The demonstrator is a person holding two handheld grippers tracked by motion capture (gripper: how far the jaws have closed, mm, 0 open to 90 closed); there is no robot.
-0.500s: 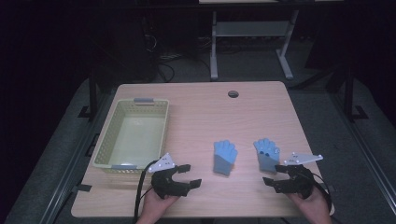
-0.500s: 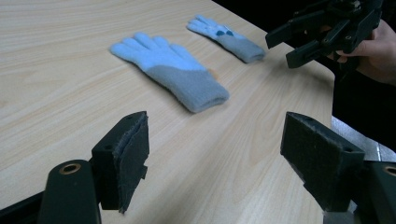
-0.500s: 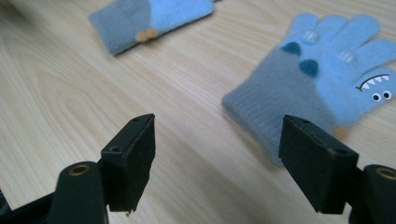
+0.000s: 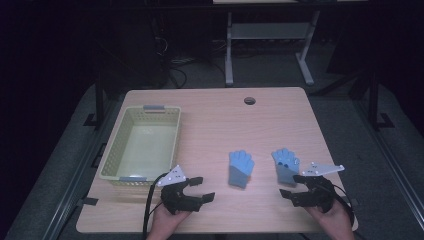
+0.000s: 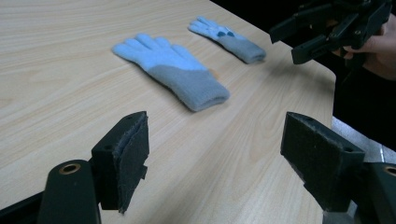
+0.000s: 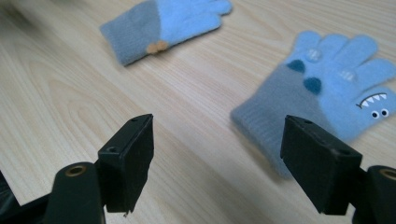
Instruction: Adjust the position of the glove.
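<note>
While two knitted blue-and-grey gloves (image 4: 241, 168) lie flat on the woodgrain table (image 4: 215, 120), both grippers, left gripper (image 4: 196, 189) and right gripper (image 4: 292, 186), hover level, jaws spread, empty.

The left gripper (image 4: 198, 188) hangs low at the table's near edge, jaws wide apart; the right gripper (image 4: 291, 185) likewise, empty.

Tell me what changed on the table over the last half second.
Nothing visibly changed. The left gripper and right gripper hover open near the table's front edge, holding nothing. The two blue gloves lie flat where they were, and the basket stays at the left.
</note>
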